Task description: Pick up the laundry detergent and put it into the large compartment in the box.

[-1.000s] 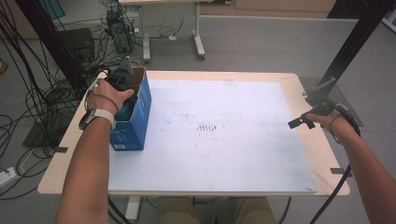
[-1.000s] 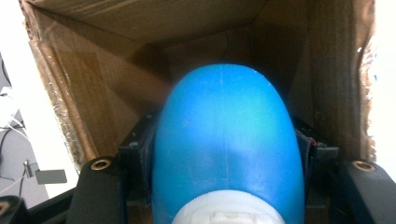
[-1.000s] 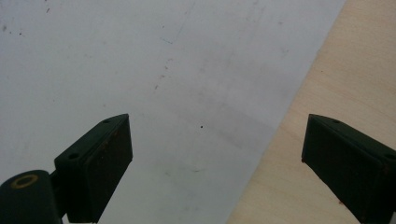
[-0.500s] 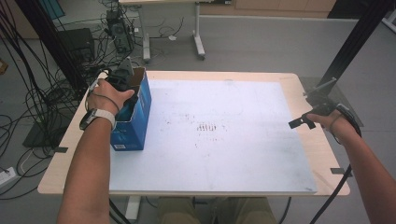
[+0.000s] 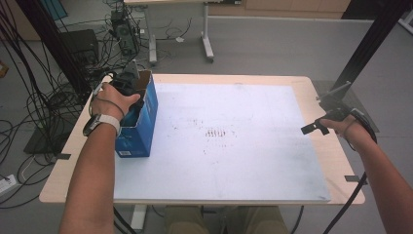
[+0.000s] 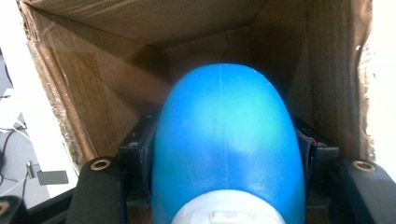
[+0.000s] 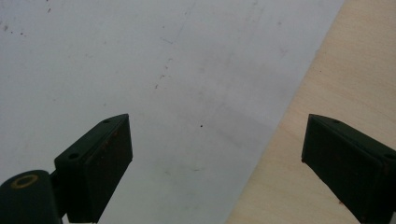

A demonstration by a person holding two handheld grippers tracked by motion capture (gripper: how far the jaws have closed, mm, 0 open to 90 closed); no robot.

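While my left gripper (image 6: 219, 186) grips the rounded blue plastic bottle (image 6: 224, 144) inside the blue cardboard box (image 5: 141, 122) at the worktop's (image 5: 311, 92) left edge, my right gripper (image 7: 217, 163) idles open; releasing likely comes next.

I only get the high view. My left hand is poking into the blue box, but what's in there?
Observer: The left gripper view shows a blue rounded bottle with a white cap, clamped between the left gripper's jaws.
Operator: Is the box blue inside too?
Observer: No, the blue box has plain brown cardboard walls inside.
Operator: And my right gripper, is it holding something?
Observer: The right gripper view shows the right gripper's jaws wide apart with nothing between them.
Operator: What's under it?
Observer: The edge of the white mat, with the bare wooden table beside it.
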